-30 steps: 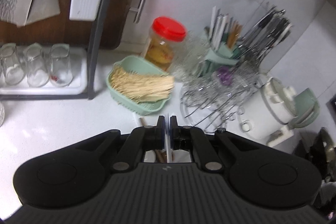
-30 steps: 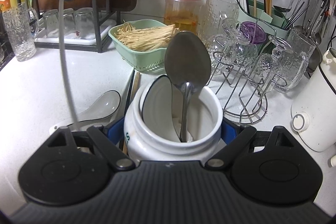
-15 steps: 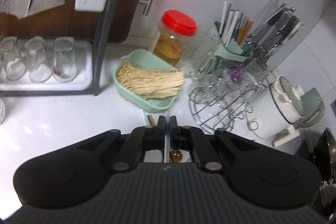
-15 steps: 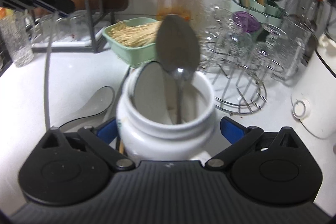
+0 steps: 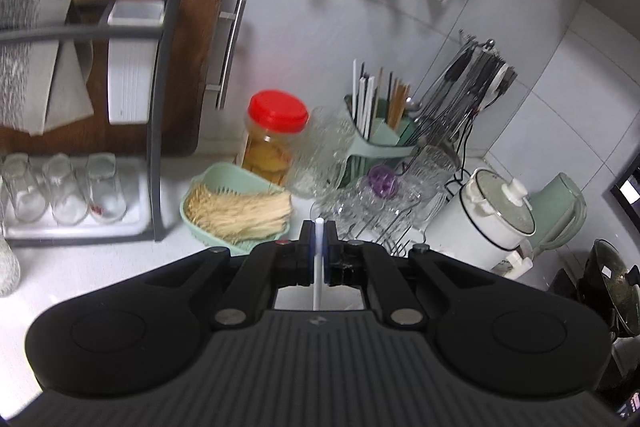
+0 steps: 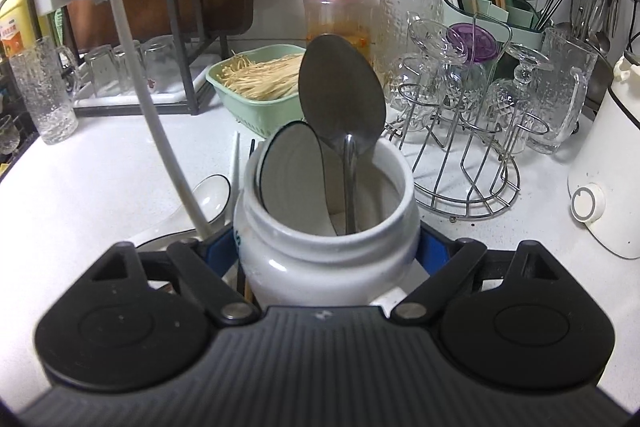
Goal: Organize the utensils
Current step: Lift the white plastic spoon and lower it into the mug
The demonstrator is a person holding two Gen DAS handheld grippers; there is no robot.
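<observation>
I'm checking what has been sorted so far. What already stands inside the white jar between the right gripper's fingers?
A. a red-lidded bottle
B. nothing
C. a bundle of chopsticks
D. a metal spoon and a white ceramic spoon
D: a metal spoon and a white ceramic spoon stand in the white jar.

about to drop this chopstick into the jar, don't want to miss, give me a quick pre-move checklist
1. Left gripper holds the white chopstick: ok, jaws shut on it.
2. Right gripper steadies the jar: ok, its jaws have just been closing and the pads sit against the jar's sides.
3. Room in the jar's mouth: ok, the metal spoon and white spoon leave a gap on the right.
4. Chopstick's lower end above the rim: cannot tell, it is hidden behind the right gripper.
5. Nothing left on the counter: not ok, a ceramic spoon and loose chopsticks lie left of the jar.
</observation>
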